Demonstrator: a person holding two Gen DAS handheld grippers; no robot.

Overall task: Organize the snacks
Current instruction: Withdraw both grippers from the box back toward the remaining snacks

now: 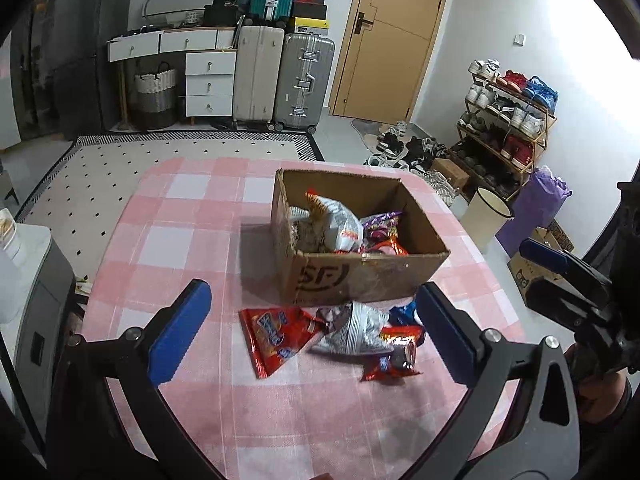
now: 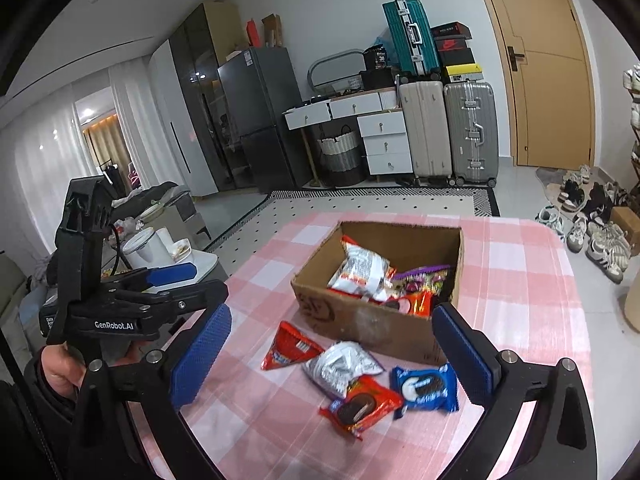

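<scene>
An open cardboard box (image 1: 368, 276) (image 2: 372, 320) stands on the pink checked table and holds several snack packets (image 1: 344, 224) (image 2: 360, 268). In front of the box lie loose packets: a red triangular one (image 1: 276, 336) (image 2: 290, 346), a silver one (image 1: 356, 330) (image 2: 342, 364), a red cookie pack (image 1: 394, 354) (image 2: 364, 402) and a blue cookie pack (image 2: 426, 386). My left gripper (image 1: 314, 328) hovers open over these loose packets, with nothing between its blue pads. My right gripper (image 2: 332, 356) is open above the same pile, also with nothing held.
The table (image 1: 200, 208) ends in a rounded edge on the far side. Beyond it stand suitcases (image 1: 280, 76), white drawers (image 1: 210, 84), a door (image 1: 392, 36) and a shoe rack (image 1: 504, 128). A bin (image 1: 486, 216) stands to the right. A low unit with cups (image 2: 160, 248) stands to the left.
</scene>
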